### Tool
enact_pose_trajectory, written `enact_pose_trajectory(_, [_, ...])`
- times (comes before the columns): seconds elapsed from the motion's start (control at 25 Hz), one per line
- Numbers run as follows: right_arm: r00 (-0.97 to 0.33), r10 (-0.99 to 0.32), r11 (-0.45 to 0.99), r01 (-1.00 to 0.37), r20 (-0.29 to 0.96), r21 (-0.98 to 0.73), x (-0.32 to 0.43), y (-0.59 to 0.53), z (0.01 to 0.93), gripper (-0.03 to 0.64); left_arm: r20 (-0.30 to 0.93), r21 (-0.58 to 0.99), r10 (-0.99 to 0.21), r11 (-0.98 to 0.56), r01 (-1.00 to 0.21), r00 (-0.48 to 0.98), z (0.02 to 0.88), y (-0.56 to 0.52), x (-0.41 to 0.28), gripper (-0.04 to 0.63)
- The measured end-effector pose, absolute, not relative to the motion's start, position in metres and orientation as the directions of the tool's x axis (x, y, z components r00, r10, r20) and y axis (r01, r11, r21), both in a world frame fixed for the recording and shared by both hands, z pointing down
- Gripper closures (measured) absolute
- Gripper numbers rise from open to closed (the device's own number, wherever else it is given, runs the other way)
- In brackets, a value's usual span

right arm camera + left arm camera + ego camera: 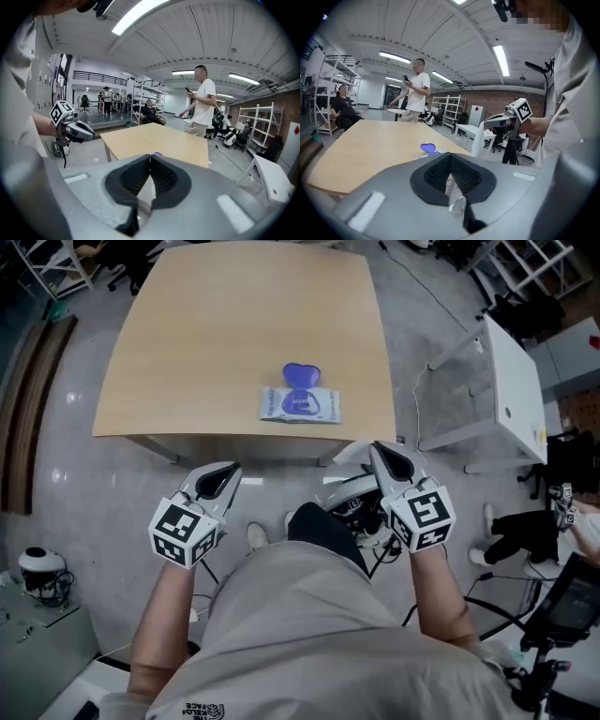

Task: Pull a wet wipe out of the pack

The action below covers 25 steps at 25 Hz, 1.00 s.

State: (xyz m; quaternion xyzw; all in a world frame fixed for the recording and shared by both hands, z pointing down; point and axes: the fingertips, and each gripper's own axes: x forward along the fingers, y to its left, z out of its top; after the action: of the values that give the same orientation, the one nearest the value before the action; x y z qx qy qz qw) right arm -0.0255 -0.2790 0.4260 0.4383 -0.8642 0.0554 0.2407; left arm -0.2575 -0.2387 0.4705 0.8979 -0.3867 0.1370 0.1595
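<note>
A wet wipe pack (300,406) with its purple lid (301,376) flipped open lies near the front edge of the wooden table (206,343). The pack's lid (427,148) peeks over the jaws in the left gripper view, and a purple speck of it (157,154) shows in the right gripper view. My left gripper (232,471) is shut and empty, held off the table's front edge at the left. At the right, my right gripper (376,448) is shut and empty too, also short of the table. Both are well apart from the pack.
A white side table (511,390) stands to the right of the wooden table. A person on a phone (414,91) stands beyond the far side, others sit further back. Shelving (145,101) and chairs line the room. A tripod and cables (553,634) lie at my right.
</note>
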Motion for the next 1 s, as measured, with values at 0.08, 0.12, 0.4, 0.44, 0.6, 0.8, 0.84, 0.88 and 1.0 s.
enact_pose_trajectory(0.08, [-0.528,-0.712,0.639,-0.761,0.463,0.114,-0.027,-0.265,0.423,0.614,0.357,0.174,-0.664,-0.644,-0.745,0.657,0.462,-0.223,-0.25,0.589])
enact_pose_trajectory(0.12, [-0.544,-0.702,0.654,-0.748,0.46,0.113,-0.027,-0.258,0.422,0.614,0.353,0.165,-0.67,-0.642,-0.749,0.653,0.458,-0.216,-0.244,0.591])
enact_pose_trajectory(0.4, [-0.67,-0.623,0.757,-0.646,0.405,0.096,-0.008,-0.218,0.41,0.614,0.335,0.095,-0.727,-0.606,-0.79,0.599,0.423,-0.174,-0.186,0.589])
enact_pose_trajectory(0.44, [-0.685,-0.608,0.771,-0.629,0.4,0.095,0.0,-0.21,0.41,0.614,0.332,0.093,-0.735,-0.598,-0.796,0.591,0.419,-0.166,-0.173,0.589])
enact_pose_trajectory(0.6, [-0.733,-0.568,0.809,-0.58,0.375,0.093,0.036,-0.179,0.41,0.614,0.331,0.057,-0.763,-0.571,-0.819,0.556,0.409,-0.129,-0.123,0.591])
enact_pose_trajectory(0.8, [-0.778,-0.508,0.852,-0.516,0.369,0.086,0.074,-0.141,0.413,0.614,0.338,0.062,-0.795,-0.515,-0.855,0.503,0.404,-0.083,-0.078,0.59])
enact_pose_trajectory(0.84, [-0.785,-0.499,0.858,-0.506,0.367,0.085,0.079,-0.135,0.414,0.614,0.343,0.062,-0.797,-0.508,-0.859,0.497,0.403,-0.075,-0.073,0.591])
enact_pose_trajectory(0.88, [-0.79,-0.491,0.863,-0.499,0.367,0.082,0.084,-0.13,0.416,0.614,0.348,0.066,-0.797,-0.504,-0.861,0.493,0.403,-0.067,-0.067,0.589])
enact_pose_trajectory(1.0, [-0.797,-0.476,0.87,-0.488,0.372,0.069,0.095,-0.108,0.419,0.614,0.357,0.074,-0.794,-0.502,-0.862,0.493,0.403,-0.043,-0.053,0.589])
